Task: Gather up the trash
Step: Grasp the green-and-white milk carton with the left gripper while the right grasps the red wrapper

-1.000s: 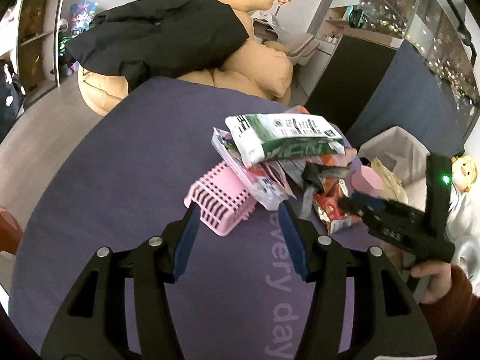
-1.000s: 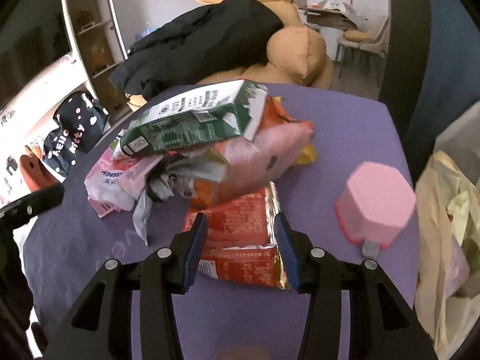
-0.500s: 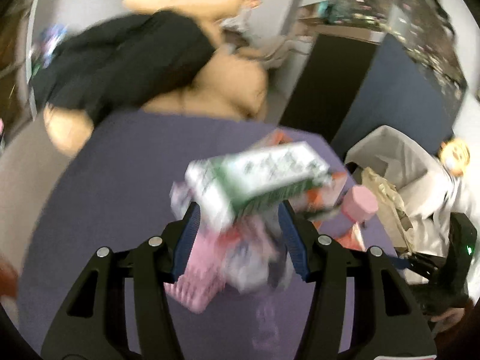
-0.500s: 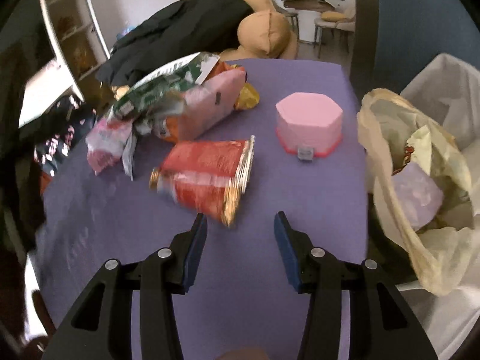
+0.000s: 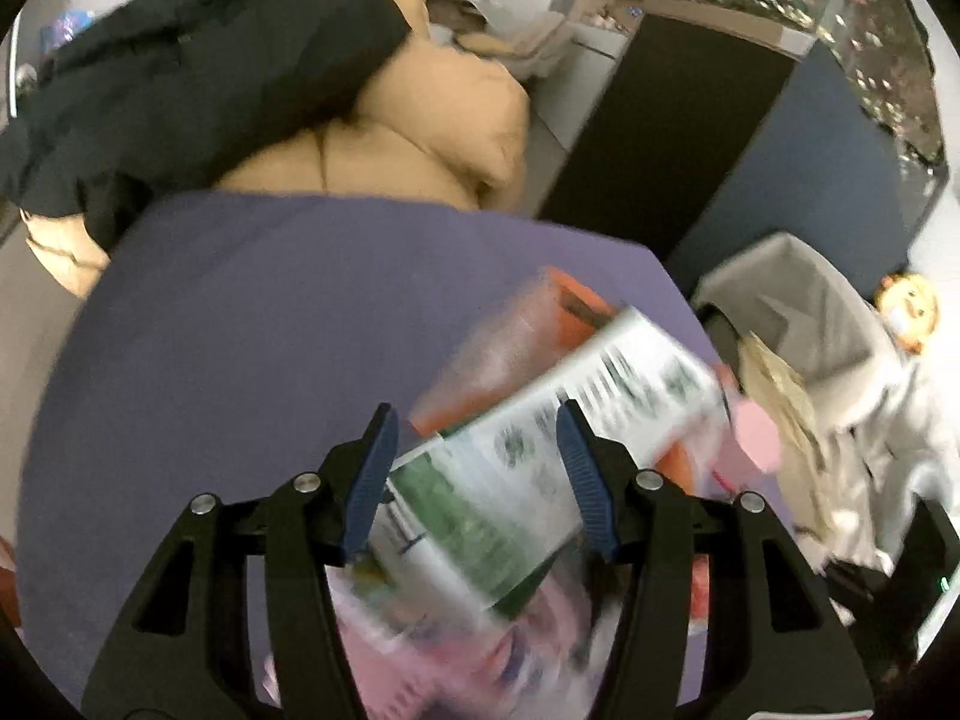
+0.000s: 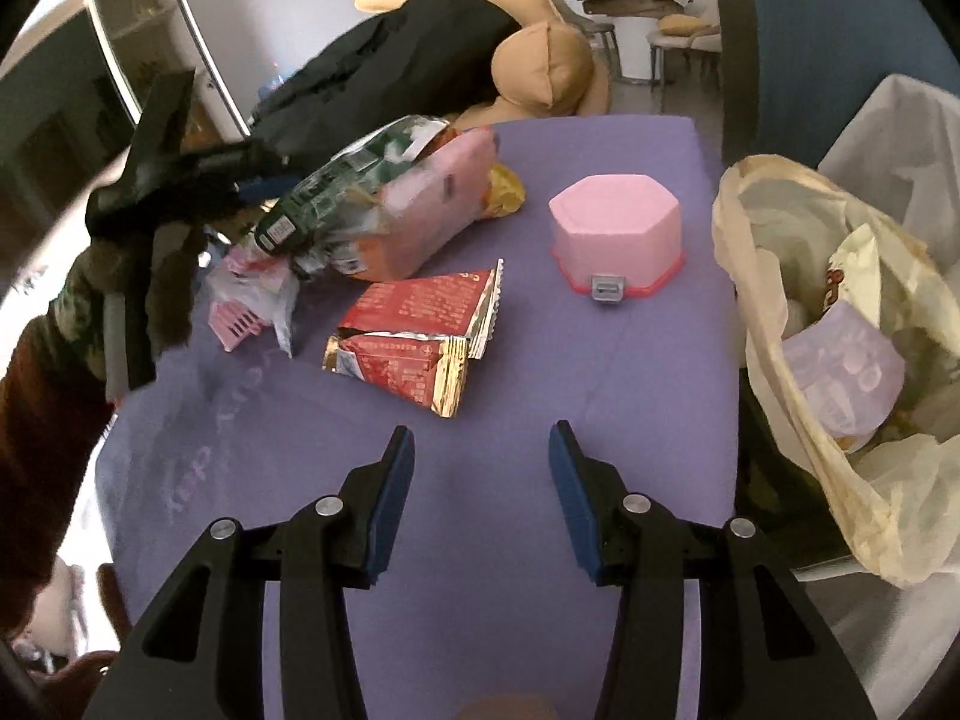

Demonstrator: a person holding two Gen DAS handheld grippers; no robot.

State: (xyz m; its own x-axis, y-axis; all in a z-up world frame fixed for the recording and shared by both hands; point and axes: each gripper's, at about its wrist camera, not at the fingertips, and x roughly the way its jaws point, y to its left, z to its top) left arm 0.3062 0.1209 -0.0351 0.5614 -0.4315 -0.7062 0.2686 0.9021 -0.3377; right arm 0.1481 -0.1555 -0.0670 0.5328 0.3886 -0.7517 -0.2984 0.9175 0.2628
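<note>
A green-and-white carton (image 6: 336,192) is seen lying tilted atop a heap of wrappers at the far left of the purple counter (image 6: 540,420); in the left wrist view the carton (image 5: 540,450) appears blurred. Under it a pink pouch (image 6: 432,204) is pressed against crumpled clear film (image 6: 264,288), with a yellow wrapper (image 6: 504,195) tucked behind. A torn red foil packet (image 6: 414,336) is noted lying flat and open, apart from the heap, nearer the counter's middle. A trash bag (image 6: 780,300), pale and translucent, is held open off the right edge, partly filled.
</note>
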